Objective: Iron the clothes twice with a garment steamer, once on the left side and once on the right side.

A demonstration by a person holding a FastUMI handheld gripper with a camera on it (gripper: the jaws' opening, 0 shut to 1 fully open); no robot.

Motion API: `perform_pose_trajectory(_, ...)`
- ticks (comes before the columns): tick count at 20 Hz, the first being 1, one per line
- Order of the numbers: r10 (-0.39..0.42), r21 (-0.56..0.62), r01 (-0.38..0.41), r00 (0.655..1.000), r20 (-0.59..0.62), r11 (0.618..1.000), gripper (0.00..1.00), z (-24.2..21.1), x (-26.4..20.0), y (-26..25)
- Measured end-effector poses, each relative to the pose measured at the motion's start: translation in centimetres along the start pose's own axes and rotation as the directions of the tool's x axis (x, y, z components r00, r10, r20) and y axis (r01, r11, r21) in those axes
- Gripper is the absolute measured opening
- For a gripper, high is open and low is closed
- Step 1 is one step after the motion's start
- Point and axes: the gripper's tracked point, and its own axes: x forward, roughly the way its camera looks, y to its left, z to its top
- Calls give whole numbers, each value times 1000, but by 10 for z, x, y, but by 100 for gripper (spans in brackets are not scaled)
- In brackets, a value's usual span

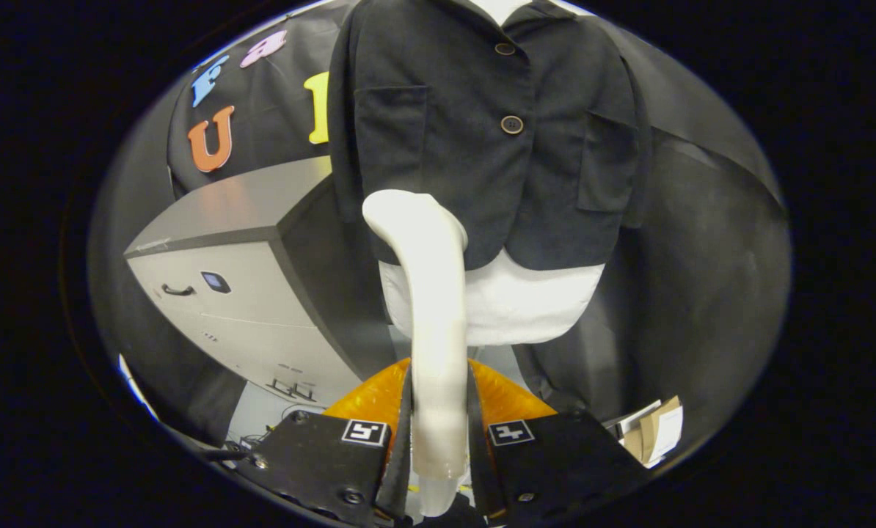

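Where the two fingers (pixel 398 425) come together nearest the camera, the tongs (pixel 438 422) are closed tight on the white handle of the garment steamer (pixel 427 308), one finger pressing on each side of it. The handle rises straight ahead from between them and curves over at its top into a rounded head. That head sits against the lower hem of the dark jacket (pixel 482 132), on the side of the button line nearer the grey cabinet, and hides part of the hem there. Just behind the fingers, an orange, crinkled thing (pixel 368 400) shows on both sides of the handle; what it is cannot be told.

Beyond the steamer, the jacket hangs on a white mannequin torso (pixel 526 301), whose bare lower part shows under the hem. The jacket is buttoned, with two buttons (pixel 511 124) down its front and a patch pocket on each side.

Beside the torso stands a grey cabinet (pixel 240 286) with a dark handle and a small panel on its face. On the other side, low and near the fingers, lies some cardboard and paper (pixel 658 433). Black cloth closes the booth behind everything.
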Motion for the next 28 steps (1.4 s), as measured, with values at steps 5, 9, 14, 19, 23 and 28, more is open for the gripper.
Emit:
perform_pose_trajectory(5, 5, 63, -10, 997, 76, 998, 37, 23, -40, -23)
perform_pose_trajectory(9, -19, 107, 1, 986, 166, 994, 37, 55, -85, -56)
perform_pose_trajectory(14, -58, 178, 8, 960, 275, 984, 37, 102, -137, -101)
perform_pose_trajectory(19, -96, 239, 3, 921, 378, 971, 37, 167, -170, -139)
perform_pose_trajectory(23, -122, 264, -6, 876, 467, 964, 37, 228, -195, -160)
perform_pose_trajectory(28, -140, 285, -26, 826, 546, 958, 37, 300, -211, -172)
